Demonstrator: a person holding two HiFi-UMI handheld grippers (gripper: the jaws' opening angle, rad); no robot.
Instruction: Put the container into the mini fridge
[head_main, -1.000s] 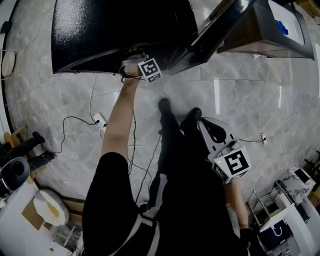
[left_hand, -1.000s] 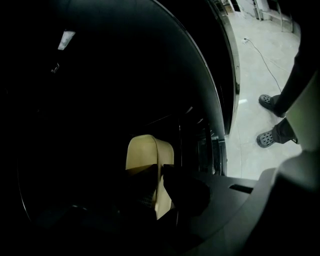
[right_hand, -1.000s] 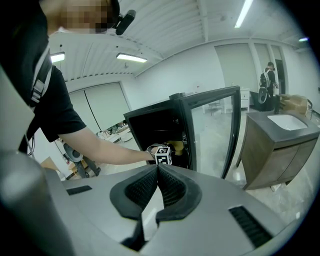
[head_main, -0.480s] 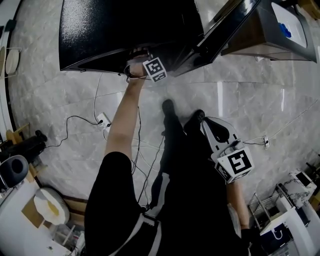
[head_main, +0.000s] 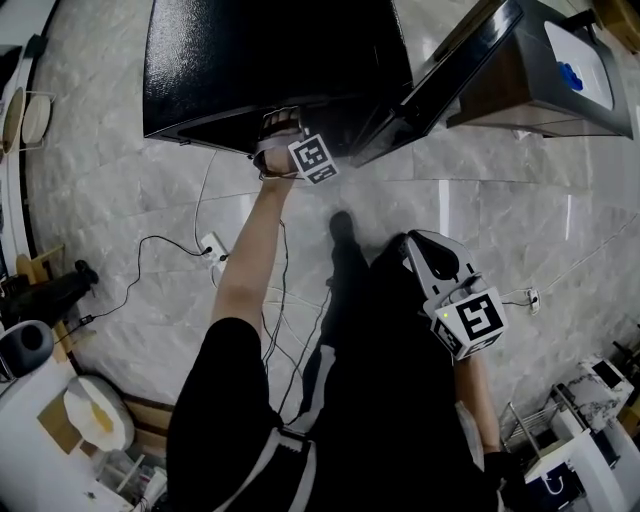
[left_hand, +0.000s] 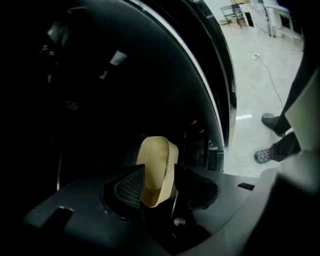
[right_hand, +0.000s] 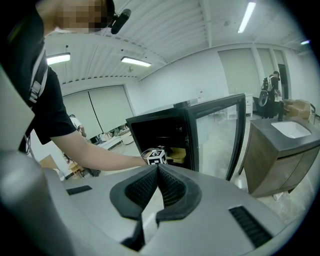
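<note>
Against the head view a second ago, the mini fridge (head_main: 270, 60) and the left gripper (left_hand: 159, 175) sit lower and further right in frame. The left arm (head_main: 250, 255) stretches straight to the fridge mouth at upper centre, jaws spread, the cream container (left_hand: 157, 150) between them inside the dark fridge. The right gripper (right_hand: 158, 169) hangs at lower right, jaws pressed together

Glossy marble-tile floor (head_main: 120, 220) w/ power strip (head_main: 212, 245), wood sink cabinet (right_hand: 277, 155), white wall (right_hand: 165, 90), ceiling strip lights (right_hand: 136, 62).
</note>
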